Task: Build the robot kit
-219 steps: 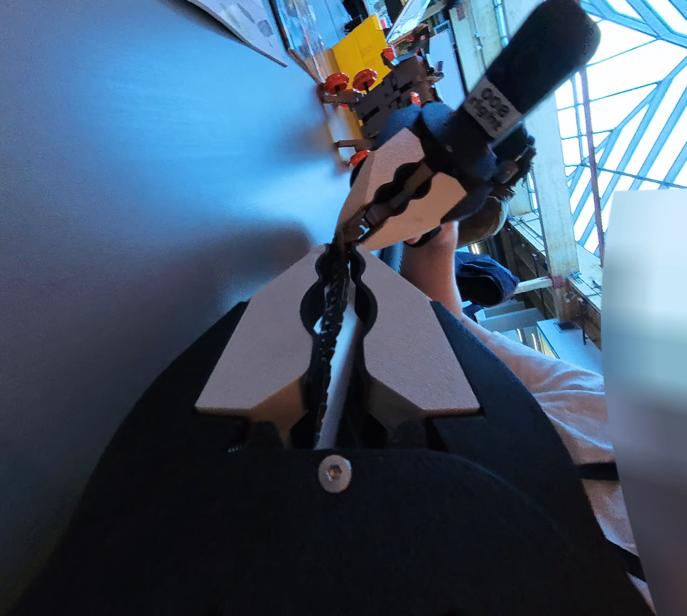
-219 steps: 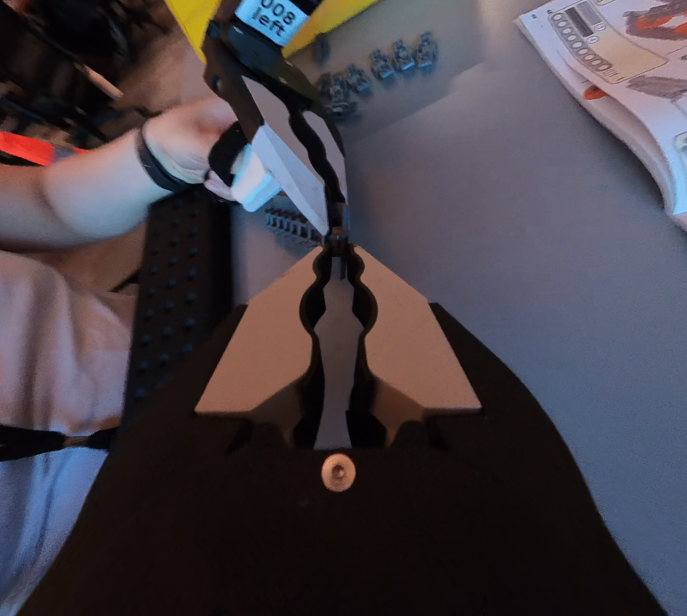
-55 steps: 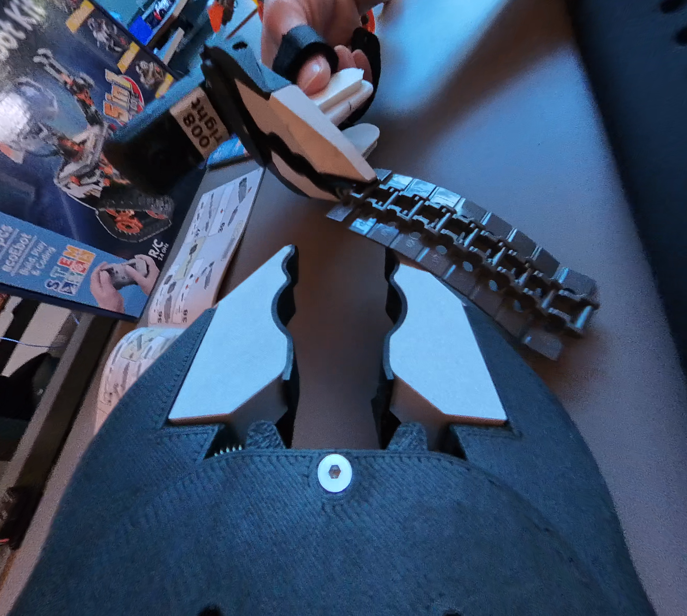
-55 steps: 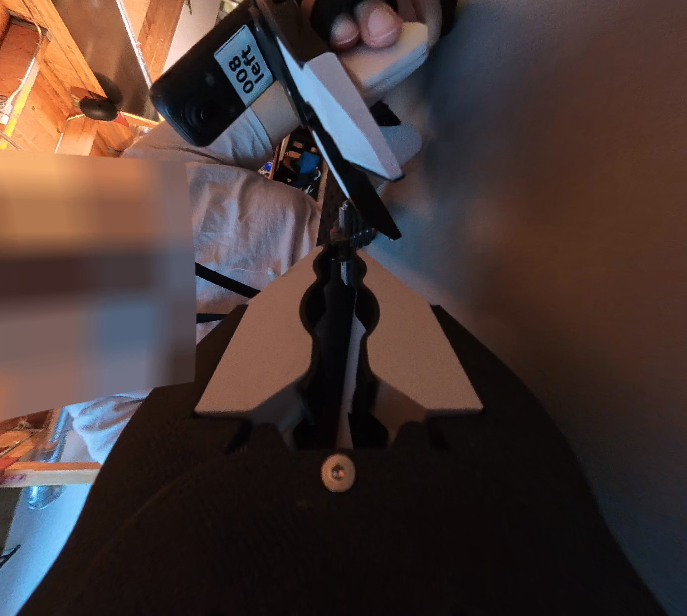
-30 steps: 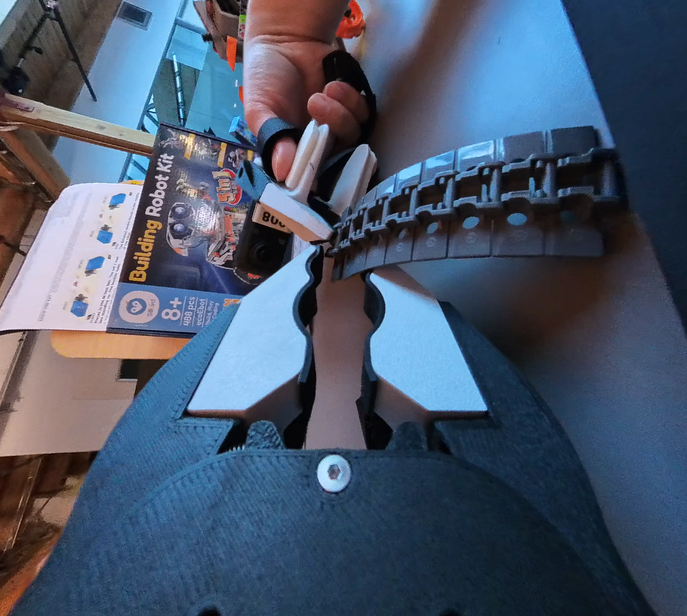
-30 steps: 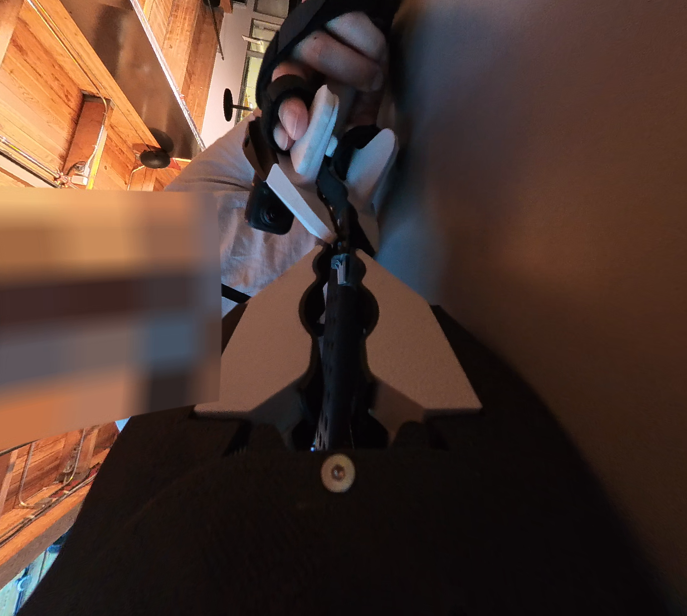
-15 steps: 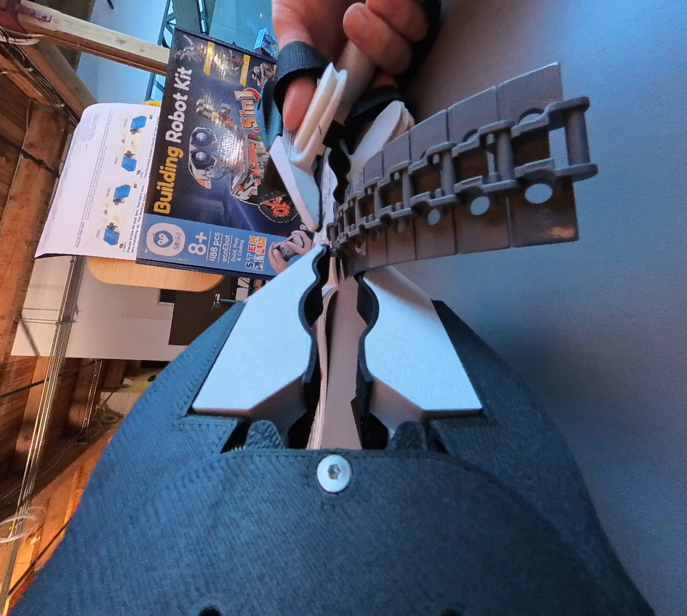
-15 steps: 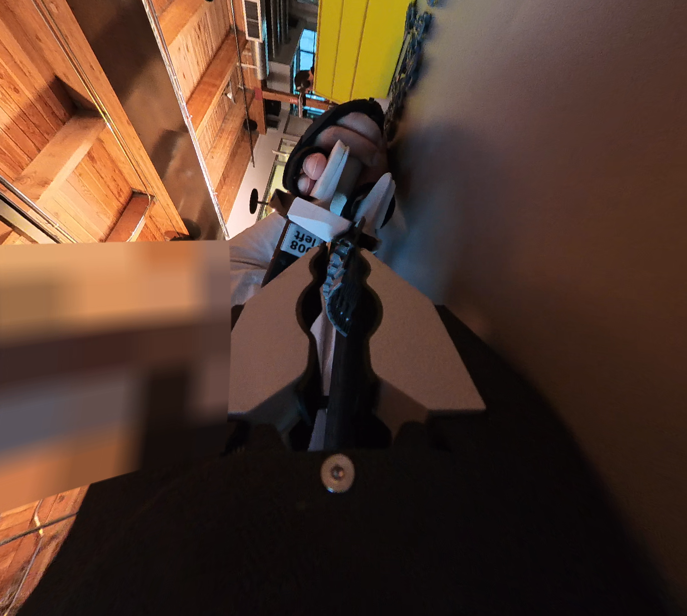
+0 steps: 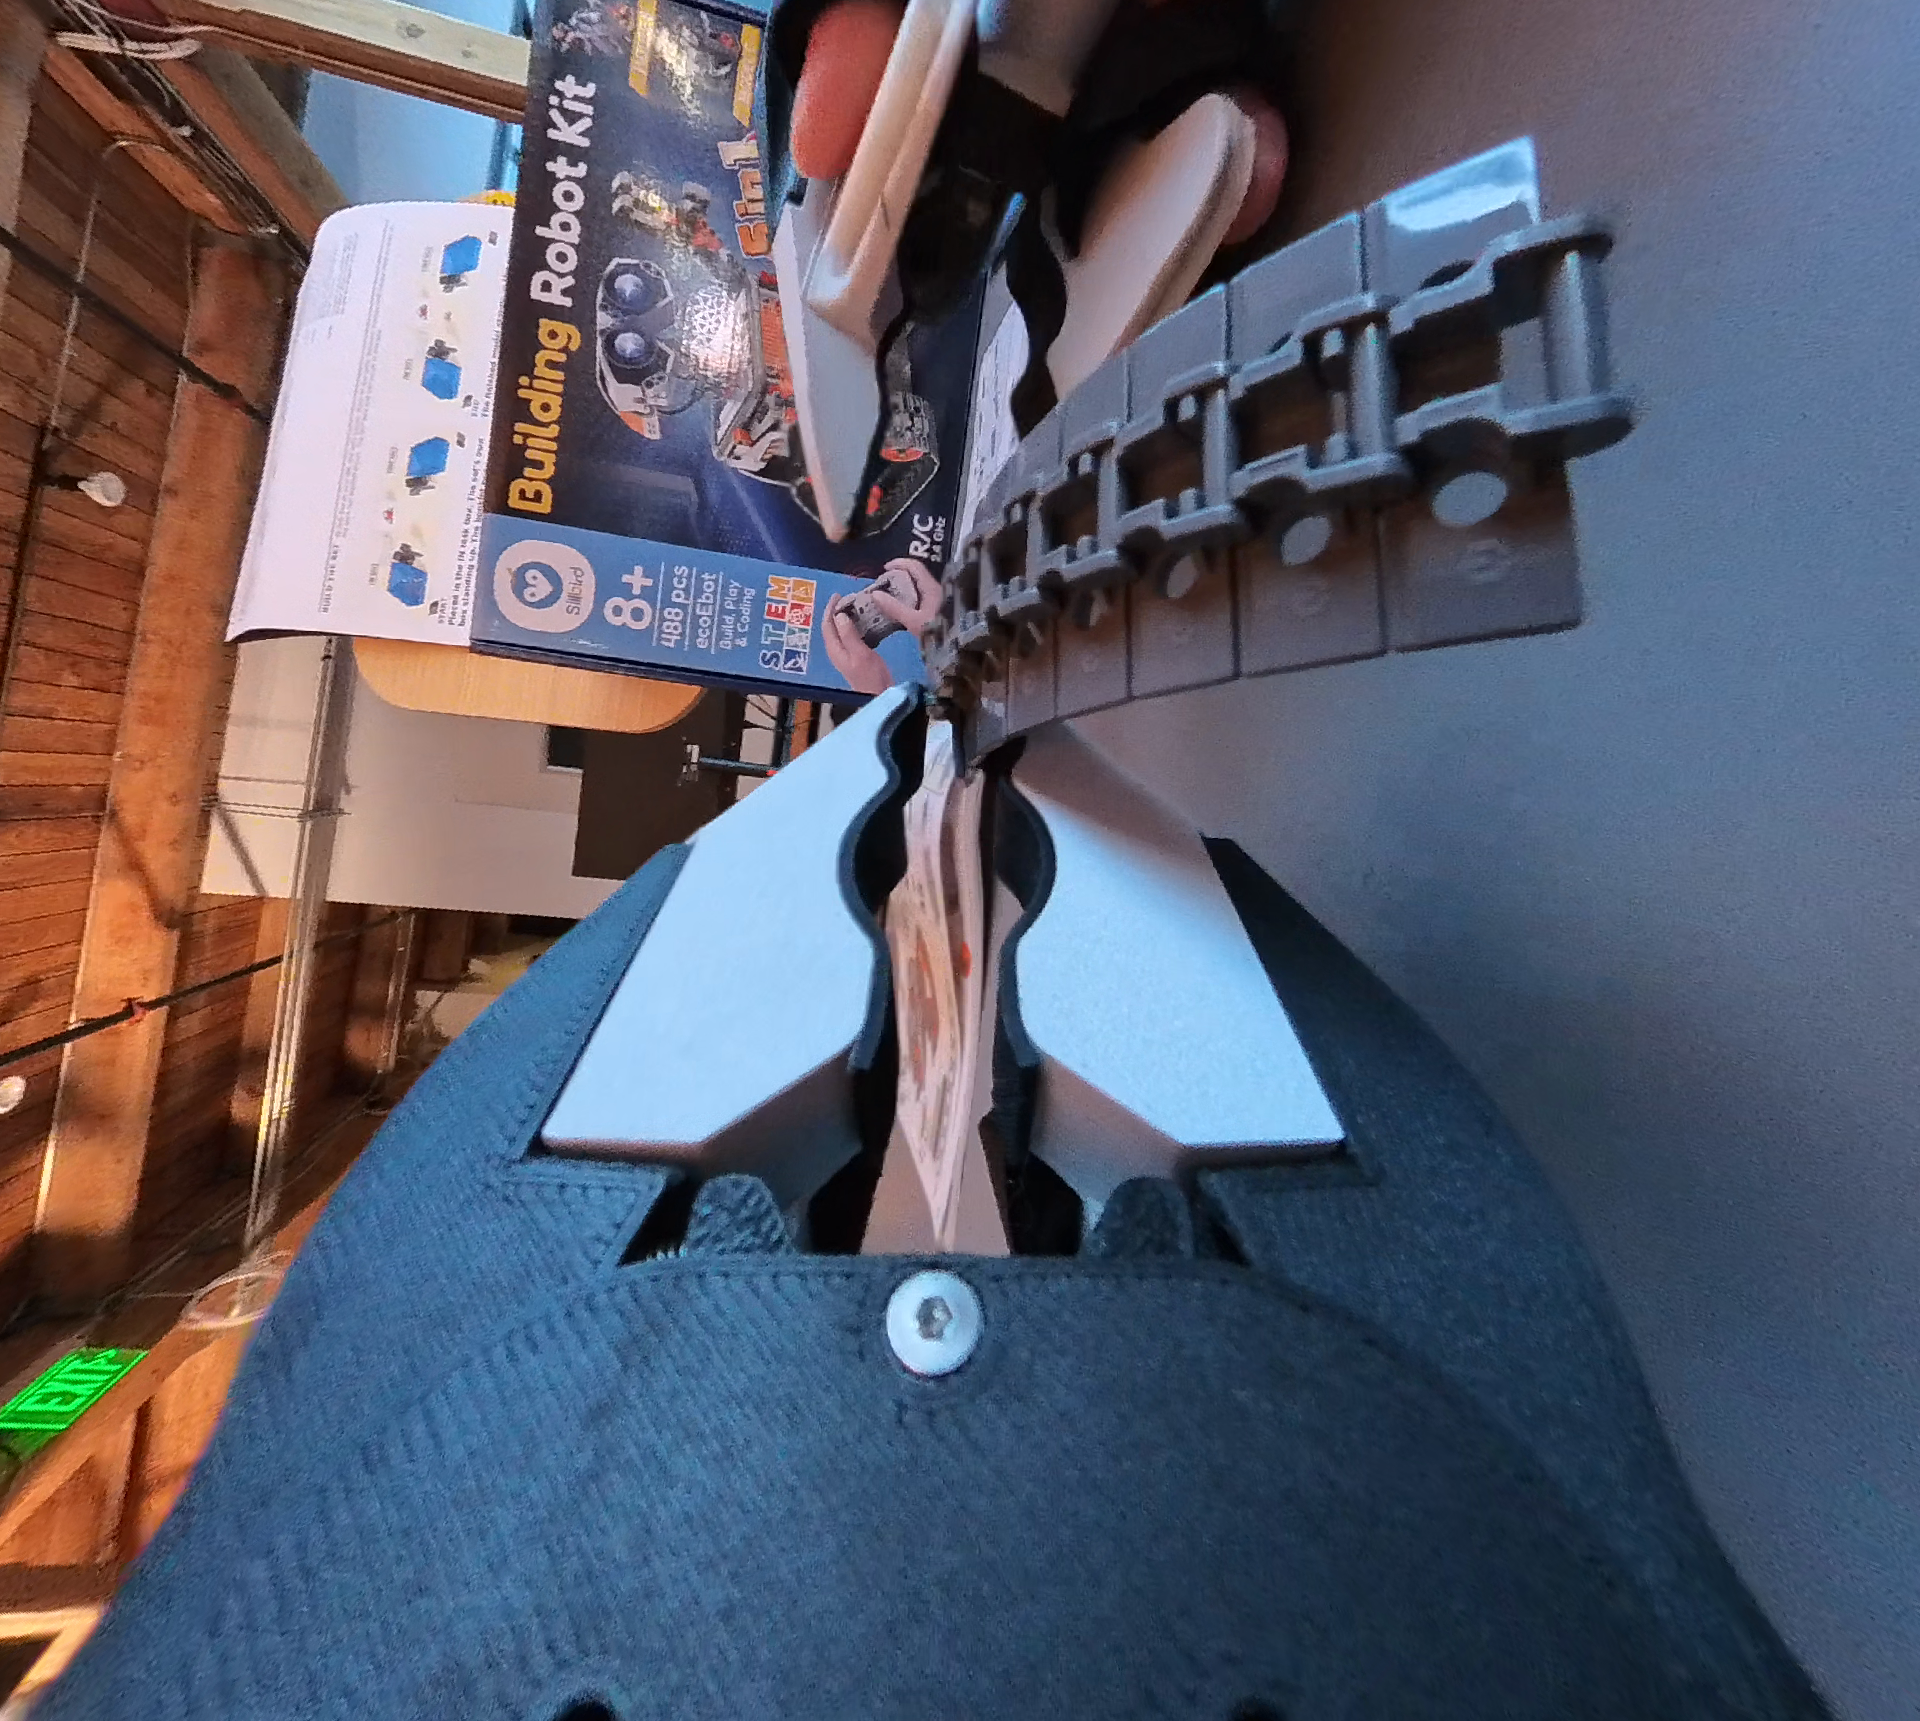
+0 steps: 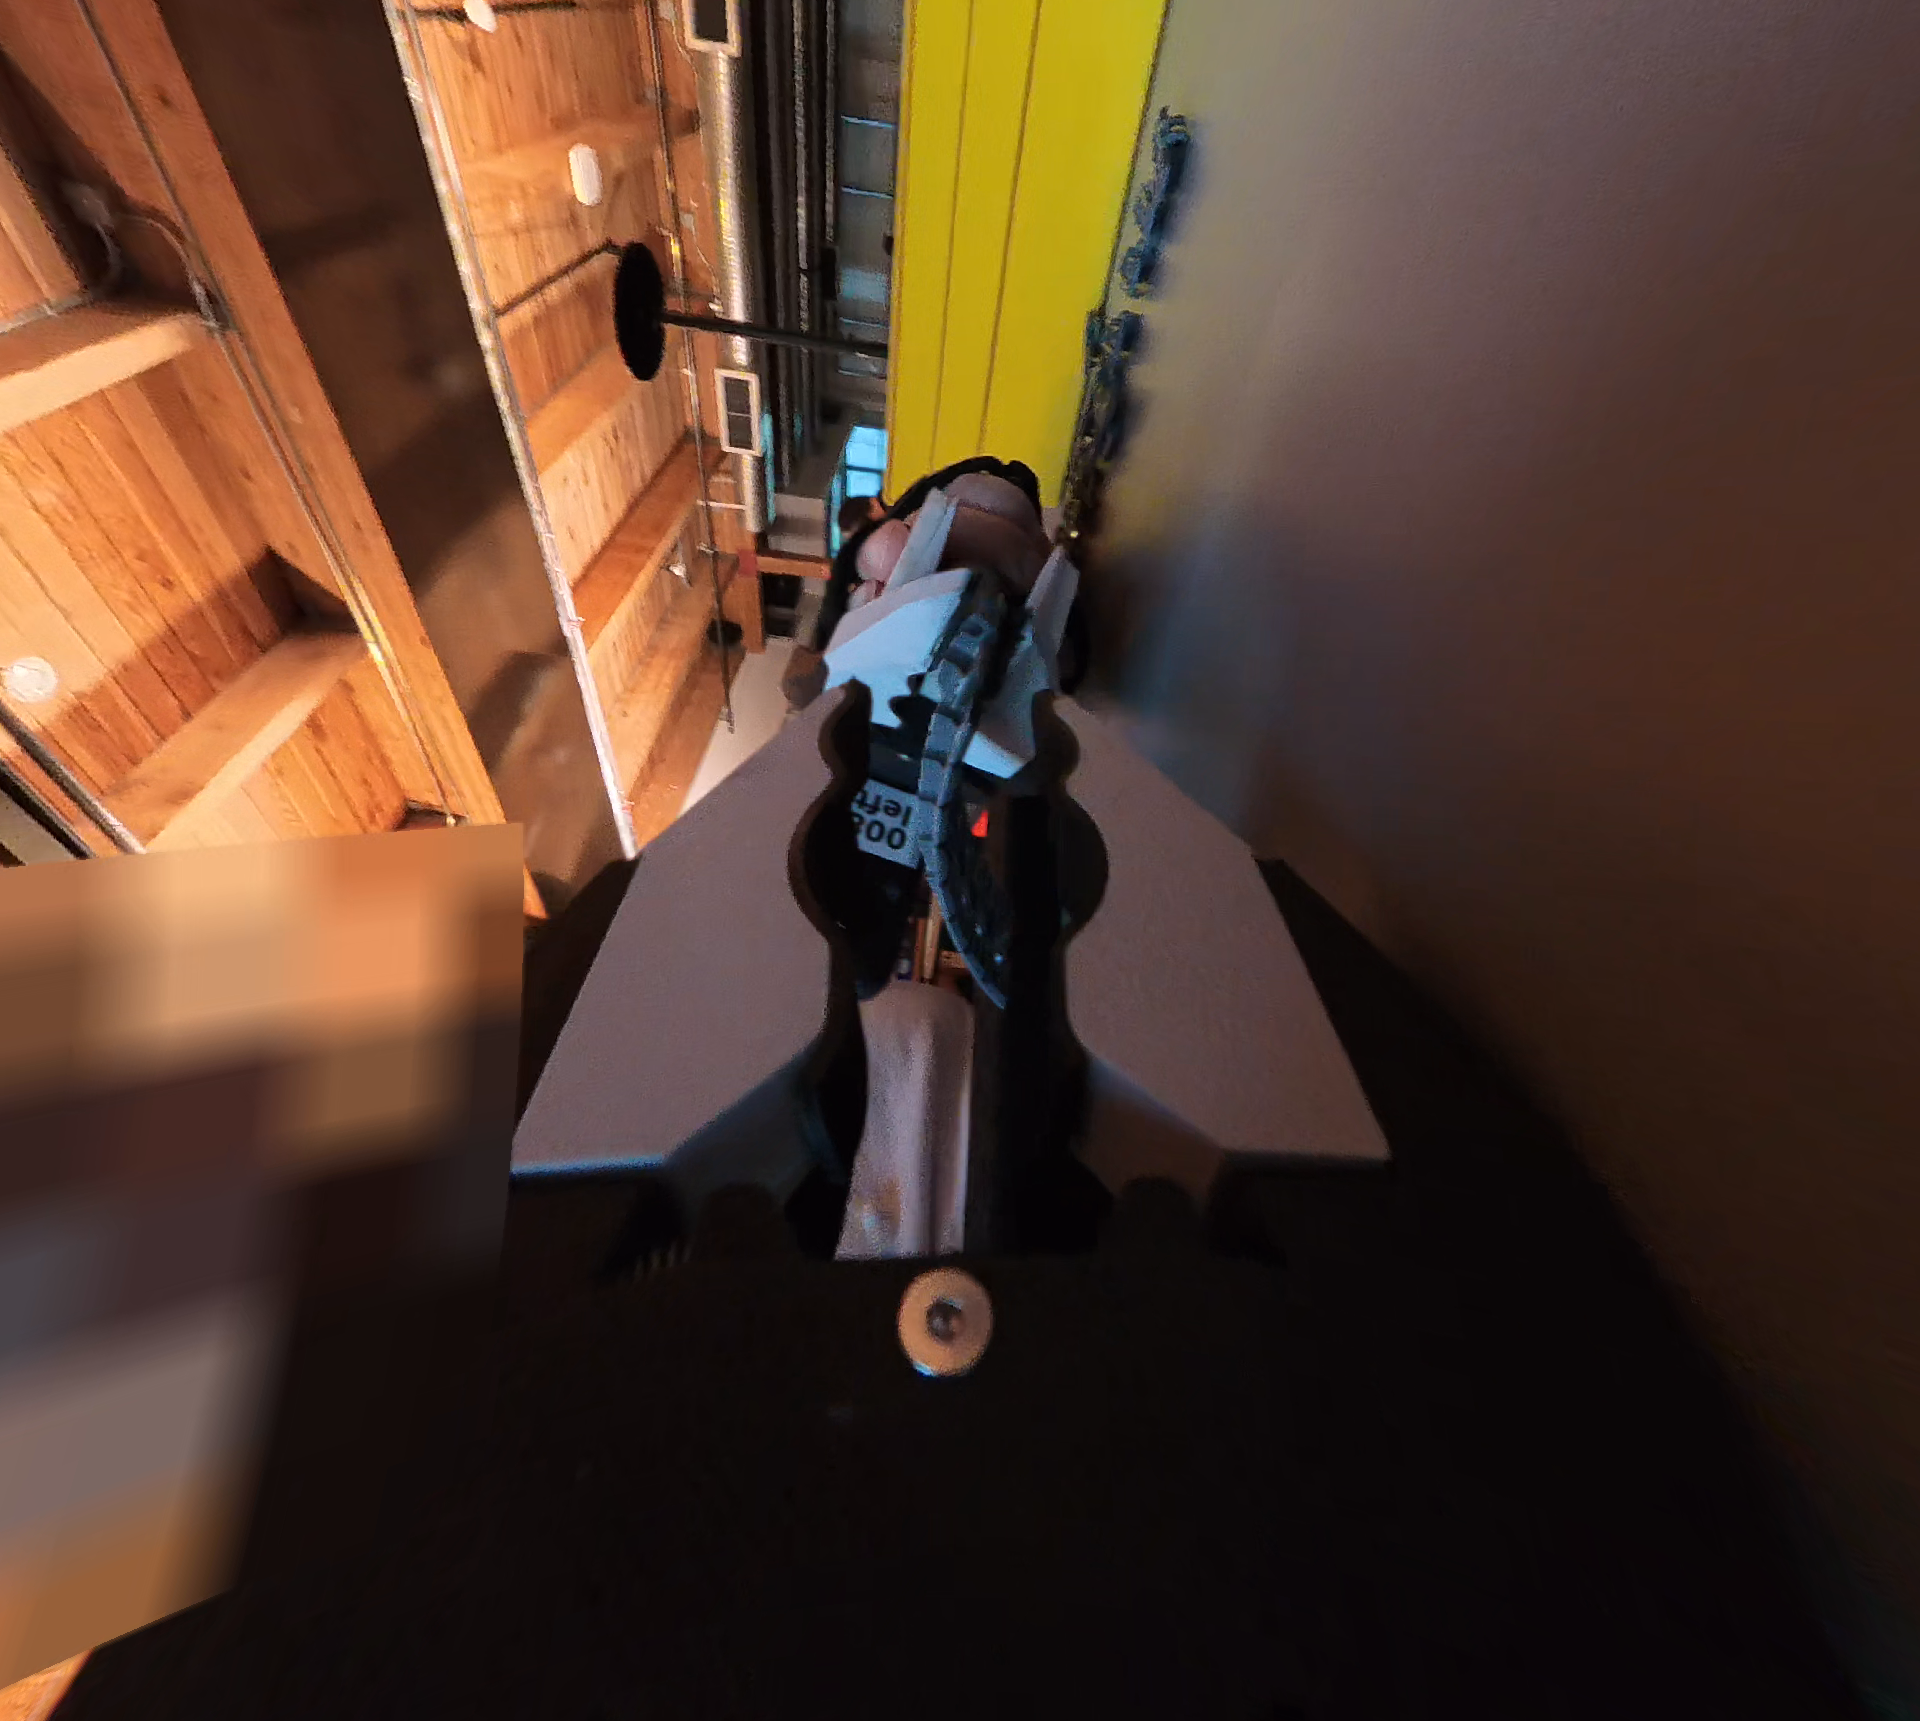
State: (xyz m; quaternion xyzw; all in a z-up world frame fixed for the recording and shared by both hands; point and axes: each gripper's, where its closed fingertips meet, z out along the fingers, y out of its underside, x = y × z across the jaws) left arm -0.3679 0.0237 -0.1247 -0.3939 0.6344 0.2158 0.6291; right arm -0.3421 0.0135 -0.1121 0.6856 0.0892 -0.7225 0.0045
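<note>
While pinching the track (image 9: 1278, 466), left gripper (image 9: 951, 715) sideways.

Grey table (image 9: 1714, 944) under a wooden beamed ceiling (image 10: 260, 321).

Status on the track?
Done: the grey track is a joined strip of links. In hand: the left tool pinches one end; the right tool looks open around it. Left: loose dark pieces lie by the yellow box.
</note>
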